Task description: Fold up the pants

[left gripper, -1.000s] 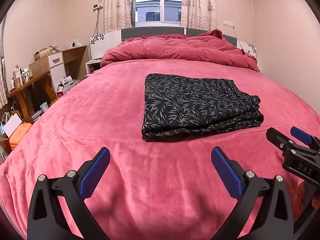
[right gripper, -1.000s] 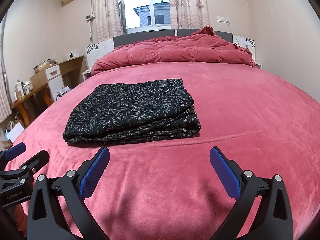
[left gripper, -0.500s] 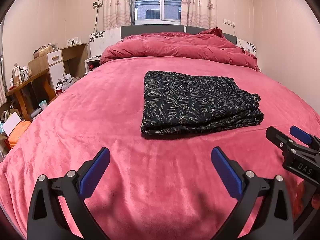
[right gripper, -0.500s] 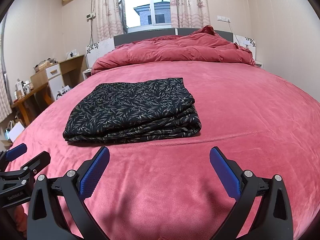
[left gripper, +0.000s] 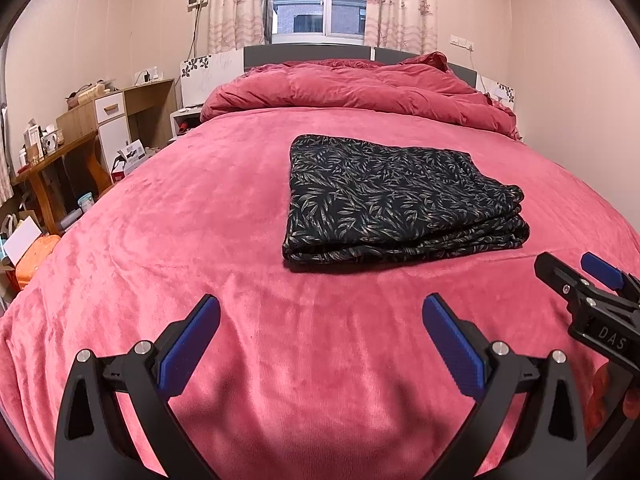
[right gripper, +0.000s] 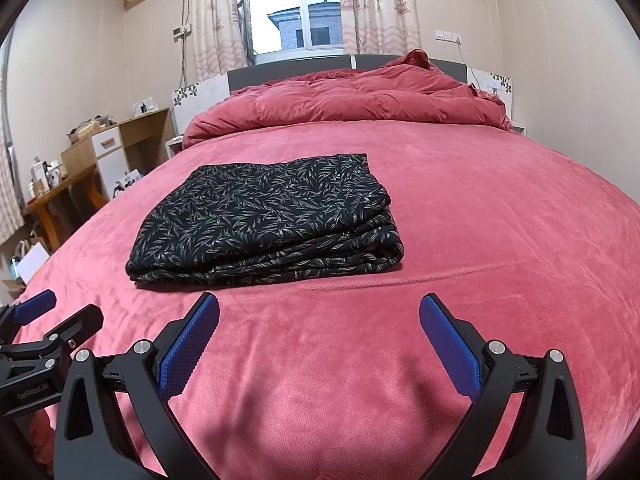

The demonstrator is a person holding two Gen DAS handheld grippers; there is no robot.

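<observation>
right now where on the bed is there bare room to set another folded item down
Bare blanket lies right of the folded pants, up to the heaped duvet, and left of them in the left view. The near strip is crowded by both open grippers.

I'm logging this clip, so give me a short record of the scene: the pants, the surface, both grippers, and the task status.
pants: black leaf-print pants, folded into a flat stack
surface: pink bed cover, pants lie on it
left gripper: open, empty, short of the pants
right gripper: open, empty, short of the pants
background: bunched red duvet at the headboard
status: folding looks done
</observation>
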